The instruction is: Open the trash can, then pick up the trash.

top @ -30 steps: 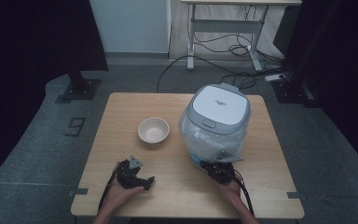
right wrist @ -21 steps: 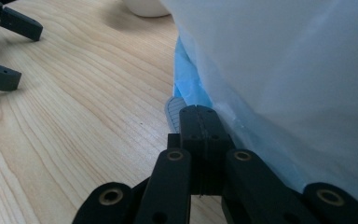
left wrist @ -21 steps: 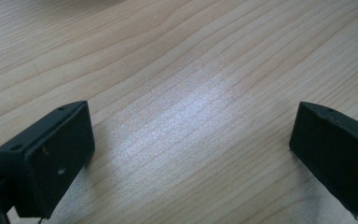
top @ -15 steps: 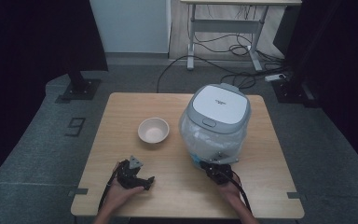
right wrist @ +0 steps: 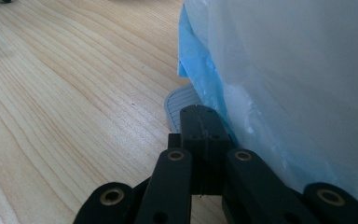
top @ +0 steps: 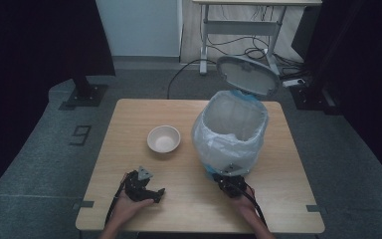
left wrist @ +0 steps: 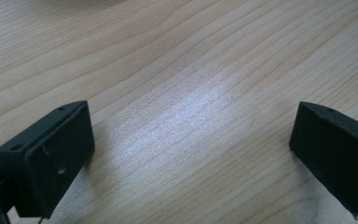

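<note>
Light wood table (top: pixel 129 129) w/ visible grain. Small empty cream bowl (top: pixel 163 139) sits upright on it, approx 10 o'clock from table centre. Grey carpet floor (top: pixel 40 164) around. Black stand base (top: pixel 84 93) on floor at 10 o'clock beyond table. White desk frame (top: pixel 206 30) at 12 o'clock, w/ loose black cables (top: pixel 251 50) under it. Dark curtains (top: pixel 35 45) at 9 and 3 o'clock.

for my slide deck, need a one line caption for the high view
Lined bin with lid open; right gripper shut at its pedal, left gripper open, bowl beside.
</note>
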